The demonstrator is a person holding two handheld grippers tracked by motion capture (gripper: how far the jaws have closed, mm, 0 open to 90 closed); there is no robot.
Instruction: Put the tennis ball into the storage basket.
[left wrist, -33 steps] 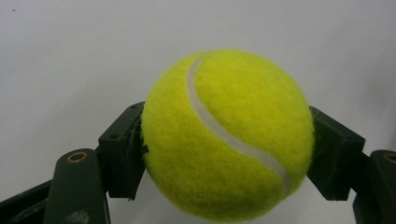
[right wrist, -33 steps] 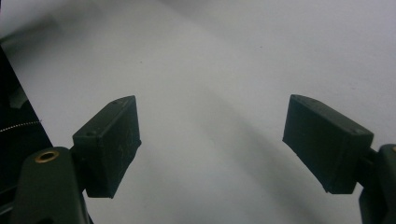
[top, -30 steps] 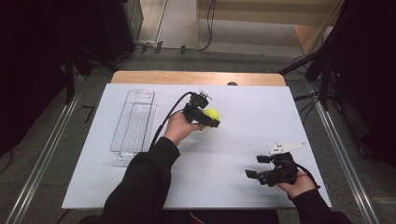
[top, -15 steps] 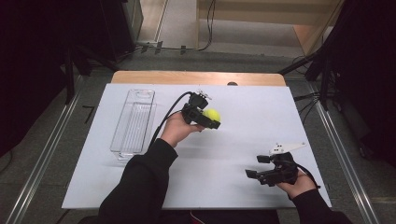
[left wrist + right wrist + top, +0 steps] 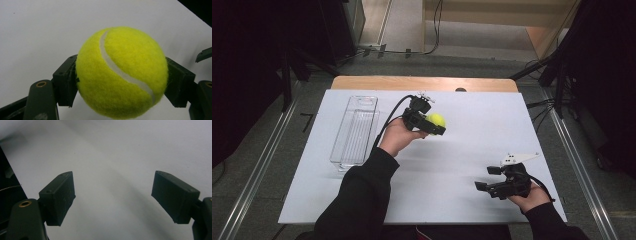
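Clear tray (image 5: 354, 131), desk's left: empty, awaiting fill, we judge. Left gripper (image 5: 438, 127) — jaws clamped on tennis ball (image 5: 436, 120), lifted mid-desk; we count pickup done, placing left. Right gripper (image 5: 486, 179) — jaws open, idle

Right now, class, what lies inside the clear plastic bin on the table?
Nothing visible: the clear plastic bin shows only its ribbed floor and the white table through it. The tennis ball sits clamped in the left gripper, off to its right.
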